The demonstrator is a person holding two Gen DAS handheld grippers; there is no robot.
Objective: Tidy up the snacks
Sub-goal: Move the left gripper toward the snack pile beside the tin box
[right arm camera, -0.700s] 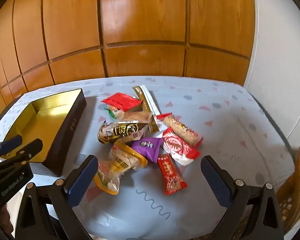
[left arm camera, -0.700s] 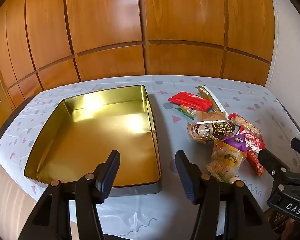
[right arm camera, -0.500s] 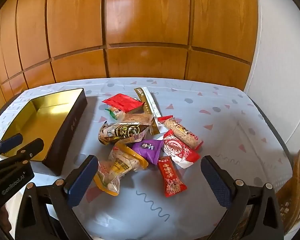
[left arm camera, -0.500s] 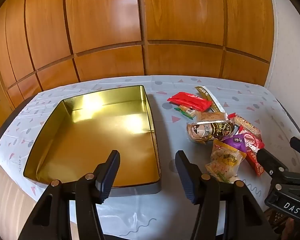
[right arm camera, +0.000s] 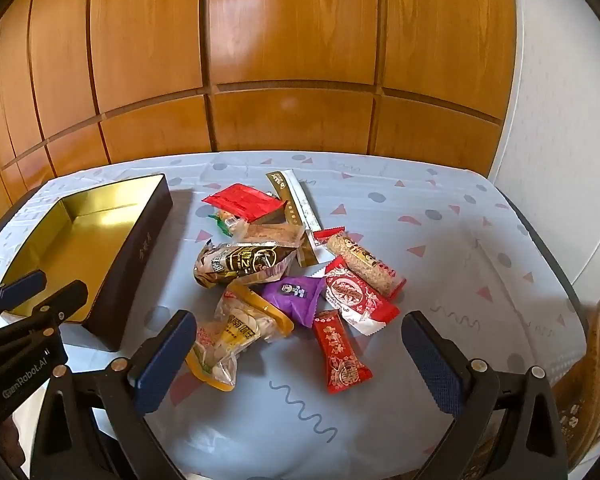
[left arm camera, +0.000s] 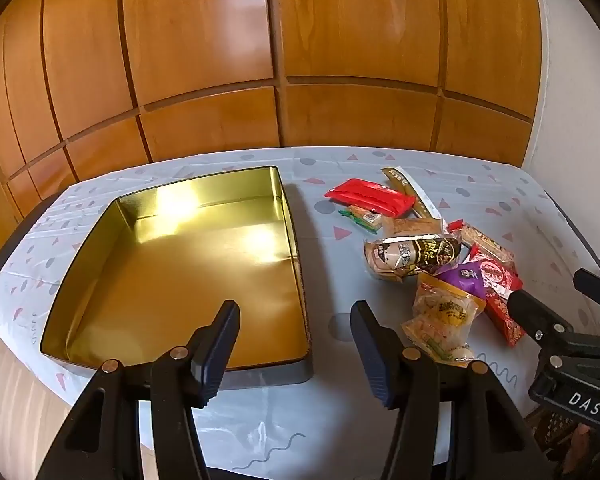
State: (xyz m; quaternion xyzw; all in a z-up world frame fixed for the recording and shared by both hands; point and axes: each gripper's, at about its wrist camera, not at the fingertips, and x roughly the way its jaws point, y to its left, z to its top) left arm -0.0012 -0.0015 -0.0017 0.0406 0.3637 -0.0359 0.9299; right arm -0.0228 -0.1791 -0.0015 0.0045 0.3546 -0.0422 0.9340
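A rectangular tin [left arm camera: 180, 280] with a gold lining and a dark outer wall [right arm camera: 140, 248] stands empty on the left of the table. To its right lies a loose pile of snack packets: a flat red packet [right arm camera: 242, 200], a dark gold-printed pack [right arm camera: 244, 262], a yellow-edged bag [right arm camera: 240, 332], a purple packet [right arm camera: 296, 294], a red-and-white packet [right arm camera: 356, 296], a grain bar [right arm camera: 364, 264] and a small red packet [right arm camera: 338, 352]. My left gripper [left arm camera: 296, 348] hovers open over the tin's near right corner. My right gripper [right arm camera: 298, 360] stands wide open just short of the pile, holding nothing.
The table [right arm camera: 460, 240] wears a pale blue patterned cloth. Wood wall panels [right arm camera: 292, 60] rise right behind its far edge, and a white wall closes the right side. A wicker chair [right arm camera: 596, 368] sits at the table's near right corner.
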